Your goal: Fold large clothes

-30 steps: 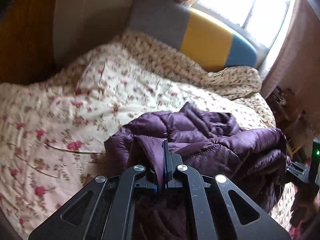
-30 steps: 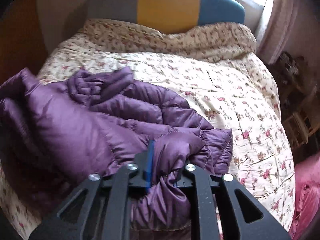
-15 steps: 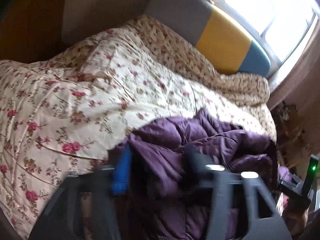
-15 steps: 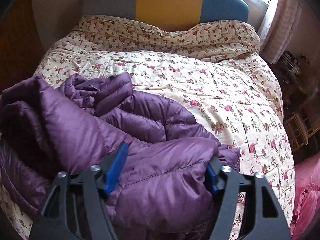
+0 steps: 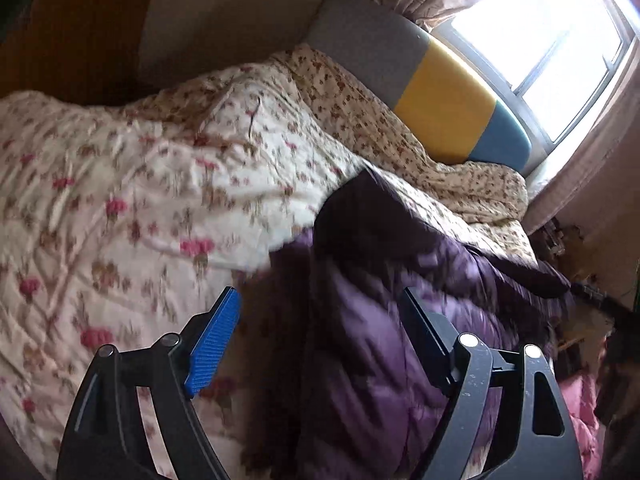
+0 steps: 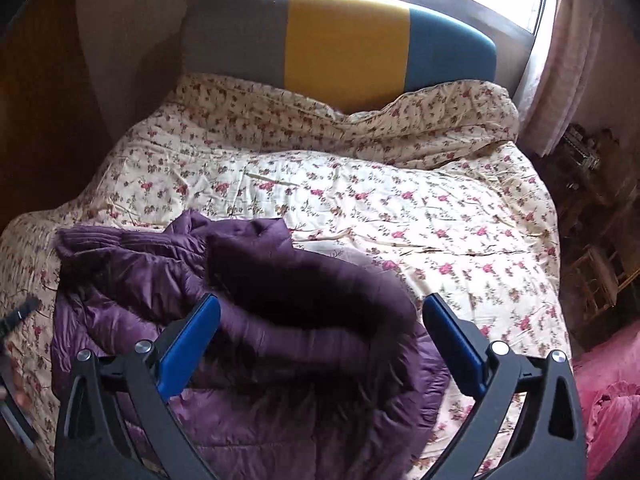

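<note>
- Purple puffer jacket (image 5: 400, 320) in the left wrist view lies bunched on floral quilt (image 5: 140, 200); frame blurred. Left gripper (image 5: 320, 308) jaws apart and opening, pads clear of the fabric.
- Right wrist view: jacket (image 6: 248, 300) heaped at the quilt's (image 6: 400, 200) near left, striped headboard (image 6: 344, 36) behind. Right gripper (image 6: 320, 316) jaws wide and opening, gripping nothing.
</note>
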Available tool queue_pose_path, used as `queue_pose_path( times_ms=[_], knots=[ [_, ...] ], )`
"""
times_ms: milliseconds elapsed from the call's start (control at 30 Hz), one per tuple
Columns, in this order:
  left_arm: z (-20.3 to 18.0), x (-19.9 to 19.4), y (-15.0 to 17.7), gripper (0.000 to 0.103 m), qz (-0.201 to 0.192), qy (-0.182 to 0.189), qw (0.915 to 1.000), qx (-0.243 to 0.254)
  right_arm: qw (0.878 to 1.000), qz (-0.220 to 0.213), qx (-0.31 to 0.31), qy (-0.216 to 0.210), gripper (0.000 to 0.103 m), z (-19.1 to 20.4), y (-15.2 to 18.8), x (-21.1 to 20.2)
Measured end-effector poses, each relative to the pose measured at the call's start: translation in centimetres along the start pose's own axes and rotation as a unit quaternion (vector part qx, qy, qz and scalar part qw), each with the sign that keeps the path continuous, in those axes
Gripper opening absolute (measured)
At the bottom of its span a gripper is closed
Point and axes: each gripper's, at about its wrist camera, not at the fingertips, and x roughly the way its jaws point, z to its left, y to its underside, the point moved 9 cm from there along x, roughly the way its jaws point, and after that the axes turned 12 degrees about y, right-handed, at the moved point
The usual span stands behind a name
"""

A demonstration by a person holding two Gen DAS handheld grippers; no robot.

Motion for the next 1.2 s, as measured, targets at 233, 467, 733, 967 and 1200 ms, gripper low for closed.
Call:
queue_pose_path(
  times_ms=[233,467,733,967,1200],
  knots=[
    [1.5,0.0,5.1,0.083,0.024,0.023,0.9989,-0.032,0.997,0.073,0.014,0.032,0.101,-3.9,8.9,3.8],
    [2.0,1.4,8.0,0.064,0.046,0.061,0.9952,-0.061,0.989,0.139,0.047,0.002,0.096,-4.6,16.4,7.8],
    [-0.1,1.5,9.0,0.011,0.062,0.072,0.9953,-0.019,0.994,0.098,-0.039,0.013,0.019,-2.1,16.5,6.1],
    [-0.6,-1.3,10.5,0.007,0.071,0.073,0.9948,-0.002,0.994,0.069,-0.088,0.020,0.009,-2.2,19.0,2.0],
    [-0.2,-6.1,15.1,0.007,0.086,0.079,0.9931,0.002,0.989,0.069,-0.128,0.005,0.008,-1.7,24.0,-2.6]
  ],
)
